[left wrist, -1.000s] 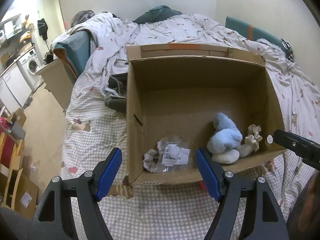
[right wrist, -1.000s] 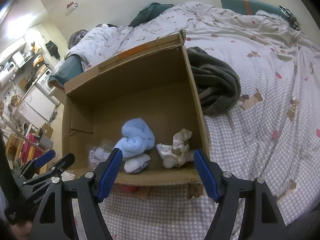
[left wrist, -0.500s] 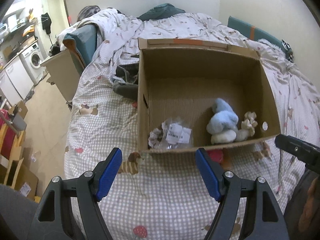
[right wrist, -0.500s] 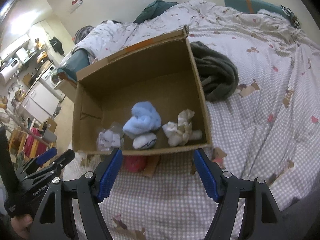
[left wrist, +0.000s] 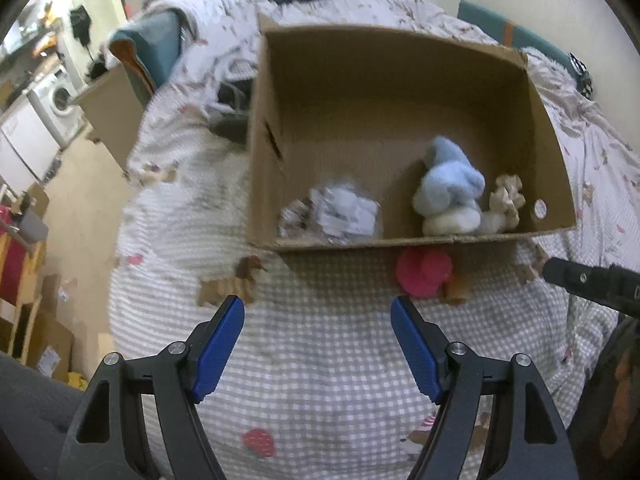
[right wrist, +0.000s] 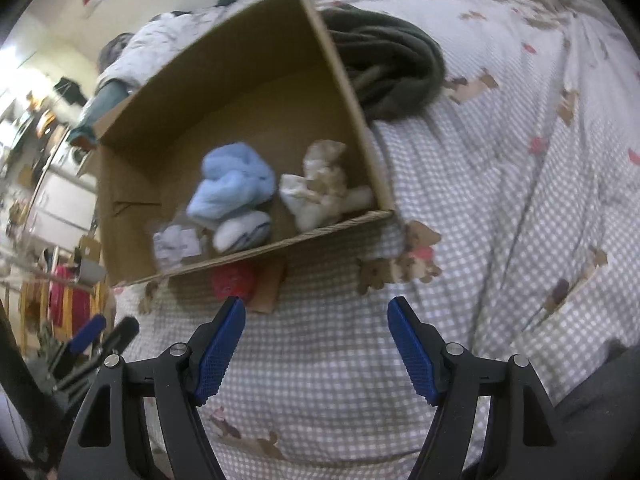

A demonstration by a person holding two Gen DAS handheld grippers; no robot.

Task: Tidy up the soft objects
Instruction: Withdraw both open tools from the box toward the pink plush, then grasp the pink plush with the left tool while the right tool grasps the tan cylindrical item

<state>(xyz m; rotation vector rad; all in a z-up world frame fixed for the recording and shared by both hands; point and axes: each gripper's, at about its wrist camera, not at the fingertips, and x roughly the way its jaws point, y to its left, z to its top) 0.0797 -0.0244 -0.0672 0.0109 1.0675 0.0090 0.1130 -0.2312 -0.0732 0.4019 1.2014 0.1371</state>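
Soft objects sit mostly inside the cardboard box (left wrist: 400, 80) on the checked bedspread (left wrist: 320, 360): a light-blue plush bundle (left wrist: 448, 184) w/ a white sock ball (left wrist: 452, 220) under its near side, a beige crumpled cloth (left wrist: 506, 200) touching the sock ball by the right wall, and a clear plastic packet (left wrist: 344, 212) w/ paper labels near the front-left. One item is outside: a pink-red soft ball (left wrist: 424, 272) on the bedspread, just beside the front wall of the box, next to a brown cardboard scrap (right wrist: 270, 284). Risk 1: if the pink-red ball is the next pick, it lies close against the box wall; a far finger descending on that side could strike the rim, push the box or fold the wall inward. Risk 2: loose bedding under the ball; pads closing low could pinch the bedspread along w/ the ball and drag the fabric, tilting the box. Risk 3: both tools are near each other; the tip of the right gripper shows at the right edge of the left wrist view, so a simultaneous reach to the same item could cause contact between tools. Pose: left gripper (left wrist: 318, 336) points steeply down at the bedspread short of the box, jaws spread, nothing between the blue pads. Right gripper (right wrist: 316, 336) has similar steep downward aim, jaws spread and empty, w/ the pink-red ball just beyond its left pad. Dark green blanket (right wrist: 388, 68) lies against the right wall of the box, outside it.
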